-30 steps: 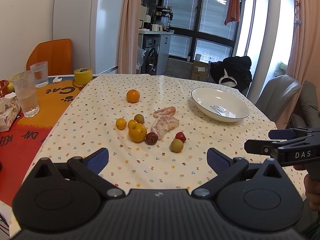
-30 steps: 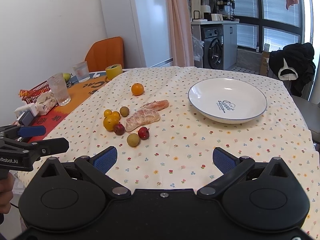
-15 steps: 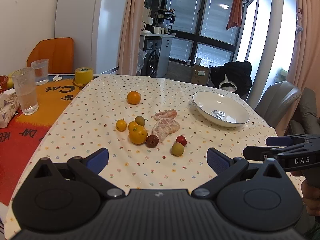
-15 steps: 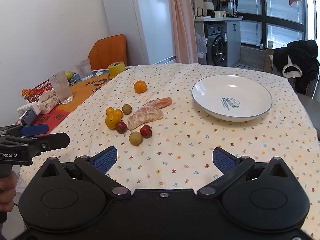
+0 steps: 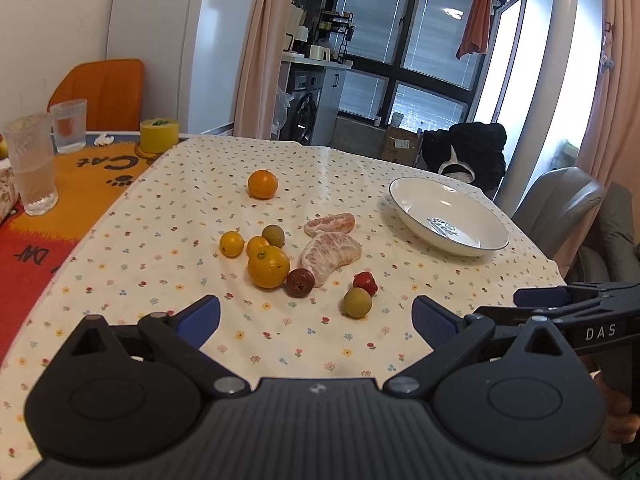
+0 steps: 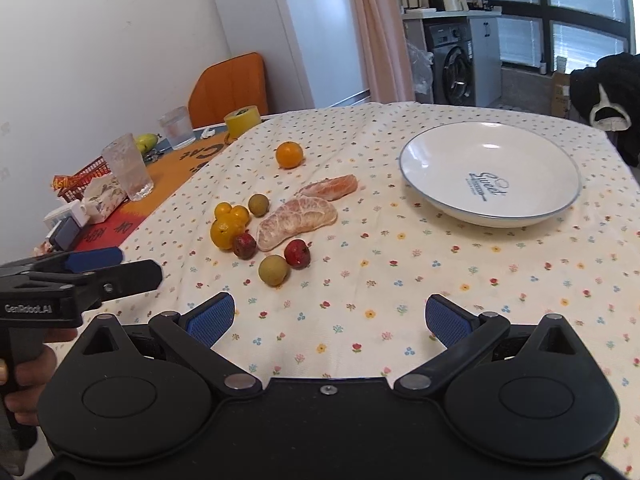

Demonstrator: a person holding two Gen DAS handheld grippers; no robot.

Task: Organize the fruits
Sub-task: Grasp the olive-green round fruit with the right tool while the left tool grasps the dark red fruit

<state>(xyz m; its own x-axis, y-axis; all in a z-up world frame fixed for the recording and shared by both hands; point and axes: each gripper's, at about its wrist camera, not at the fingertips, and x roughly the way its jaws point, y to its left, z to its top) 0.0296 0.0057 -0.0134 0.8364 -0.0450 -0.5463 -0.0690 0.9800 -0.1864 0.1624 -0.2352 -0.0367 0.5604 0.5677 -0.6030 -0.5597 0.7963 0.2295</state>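
Fruit lies loose on the flowered tablecloth: a big orange (image 5: 268, 267), several small yellow ones (image 5: 231, 243), two greenish round fruits (image 5: 357, 302), a dark red fruit (image 5: 300, 282), a bright red one (image 6: 297, 254), two peeled citrus pieces (image 6: 295, 221) and a lone orange (image 5: 262, 184) farther back. A white plate (image 6: 490, 174) stands empty at the right. My left gripper (image 5: 316, 317) is open, short of the fruit cluster. My right gripper (image 6: 331, 319) is open too, nearest the greenish fruit (image 6: 273, 270), nothing between its fingers.
Two glasses (image 5: 33, 162), a yellow tape roll (image 5: 159, 135), a tissue pack (image 6: 105, 197) and a red basket (image 6: 82, 173) sit on the orange mat at the left. An orange chair (image 5: 103, 93) and a grey chair (image 5: 560, 205) flank the table.
Both grippers have moved forward and a little lower toward the fruit; the table looms larger. Both stay open and nothing on the table has moved.
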